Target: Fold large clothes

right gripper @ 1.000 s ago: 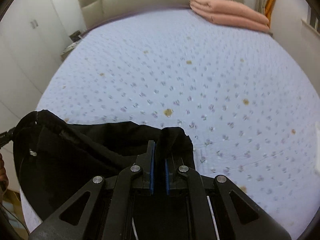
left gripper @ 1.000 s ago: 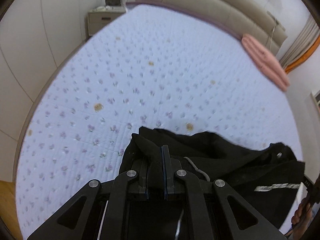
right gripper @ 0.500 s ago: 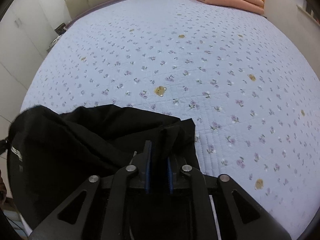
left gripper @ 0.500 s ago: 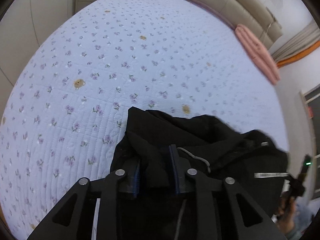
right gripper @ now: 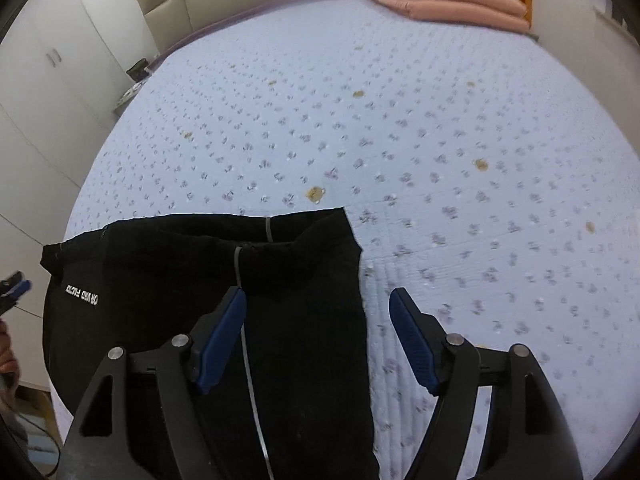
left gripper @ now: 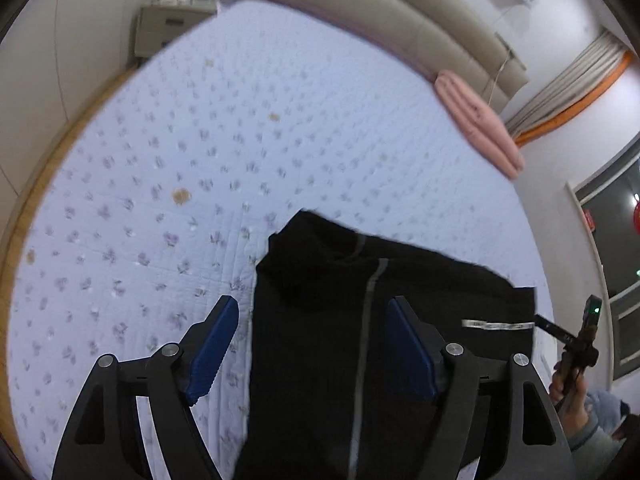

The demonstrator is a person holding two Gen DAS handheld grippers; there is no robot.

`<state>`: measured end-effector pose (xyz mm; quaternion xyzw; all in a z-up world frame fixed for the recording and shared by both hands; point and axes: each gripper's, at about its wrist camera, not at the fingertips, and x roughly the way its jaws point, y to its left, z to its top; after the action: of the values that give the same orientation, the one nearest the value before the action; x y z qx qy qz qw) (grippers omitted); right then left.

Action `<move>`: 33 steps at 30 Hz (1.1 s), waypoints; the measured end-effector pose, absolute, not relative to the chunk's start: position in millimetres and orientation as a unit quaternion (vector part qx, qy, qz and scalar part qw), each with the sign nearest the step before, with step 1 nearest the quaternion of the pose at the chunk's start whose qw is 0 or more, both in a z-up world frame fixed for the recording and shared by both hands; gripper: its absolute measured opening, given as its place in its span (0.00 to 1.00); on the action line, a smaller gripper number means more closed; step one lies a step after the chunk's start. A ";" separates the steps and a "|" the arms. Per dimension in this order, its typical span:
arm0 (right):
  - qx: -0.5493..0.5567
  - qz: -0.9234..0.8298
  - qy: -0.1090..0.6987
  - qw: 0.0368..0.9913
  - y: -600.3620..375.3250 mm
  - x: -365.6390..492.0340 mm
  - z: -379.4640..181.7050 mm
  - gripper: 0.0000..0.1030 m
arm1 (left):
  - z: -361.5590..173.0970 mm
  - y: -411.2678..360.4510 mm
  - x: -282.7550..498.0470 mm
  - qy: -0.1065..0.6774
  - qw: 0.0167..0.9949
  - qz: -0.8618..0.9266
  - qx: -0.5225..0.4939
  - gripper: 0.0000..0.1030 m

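Both fingers [left gripper: 216, 340] opening, clear of black garment [left gripper: 320, 340].

left tool [left gripper: 312, 344], right tool [right gripper: 318, 336], jaws opening

Beyond the black hooded garment [left gripper: 360, 320] [right gripper: 200, 300] the bedspread [left gripper: 240, 140] [right gripper: 440, 160] lies bare and open all the way to the headboard [left gripper: 400, 28] [right gripper: 240, 0], with broad free room to both sides of the garment too. Far from the garment, a folded pink blanket [left gripper: 476, 116] [right gripper: 444, 0] against the headboard blocks one corner. A nightstand [left gripper: 172, 28] stands off the bed, past the other corner.
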<state>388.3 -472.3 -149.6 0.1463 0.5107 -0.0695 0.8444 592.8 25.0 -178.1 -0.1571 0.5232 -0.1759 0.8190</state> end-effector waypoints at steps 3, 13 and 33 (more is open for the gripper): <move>0.145 -0.060 0.517 0.842 -476.2 406.0 -163.5 0.74 | -205.3 26.0 616.5 0.547 0.801 -0.189 -0.154 0.76; 0.189 0.002 0.548 0.815 -498.7 443.3 -212.2 0.74 | -248.1 21.7 652.0 0.588 0.722 -0.304 -0.201 0.76; -0.043 -0.161 0.495 0.853 -447.1 478.7 -190.7 0.16 | -215.5 -19.1 670.2 0.545 0.824 -0.127 -0.088 0.10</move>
<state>478.7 -447.1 -190.7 -0.0427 0.4947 -0.1611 0.8529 670.2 -19.1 -215.5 -0.0875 0.5448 -0.1274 0.8242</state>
